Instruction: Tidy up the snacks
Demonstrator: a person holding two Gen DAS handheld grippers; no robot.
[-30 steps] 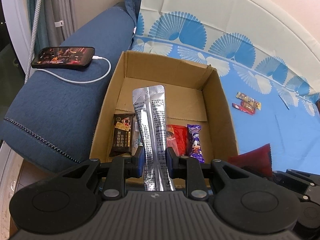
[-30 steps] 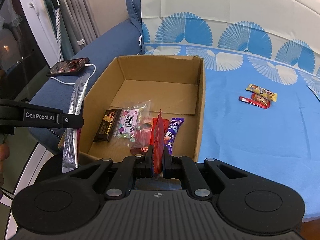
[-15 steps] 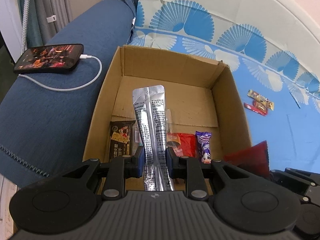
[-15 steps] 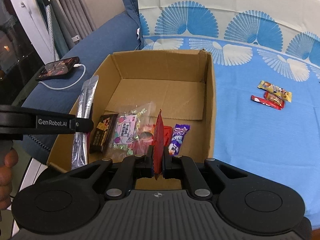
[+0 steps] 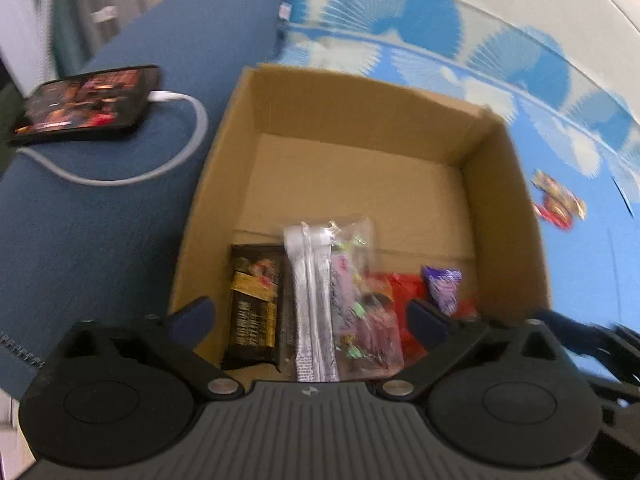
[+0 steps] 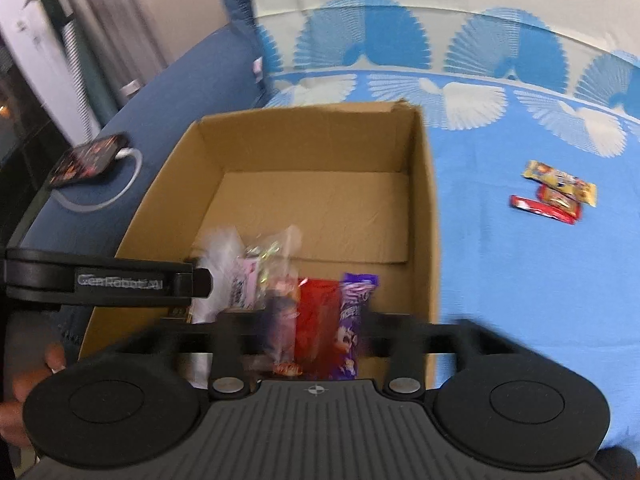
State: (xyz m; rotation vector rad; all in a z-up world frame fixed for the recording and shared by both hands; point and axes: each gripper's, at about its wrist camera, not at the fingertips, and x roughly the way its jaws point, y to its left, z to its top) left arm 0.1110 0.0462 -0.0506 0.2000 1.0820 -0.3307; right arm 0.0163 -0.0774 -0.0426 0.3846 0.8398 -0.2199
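On the blue sofa [image 6: 500, 272], the cardboard box [image 6: 424, 208] already holds most snacks along its near edge, including the silver sachet [image 5: 314, 300] and red packet [image 6: 316, 316] now between the opening left tongs [image 5: 310, 320] and right tongs [image 6: 316, 344], both gripping nothing, while three small packets [image 6: 556, 192] remain outside, unobstructed, and a phone [image 5: 84, 102] charges on the armrest.

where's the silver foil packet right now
In the left wrist view the silver foil packet lies inside the cardboard box at its near end, between the dark bar and the clear candy bag.

A home living room: blue sofa [image 5: 100, 216], charging phone [image 5: 84, 104] on its armrest, curtains [image 6: 100, 40].
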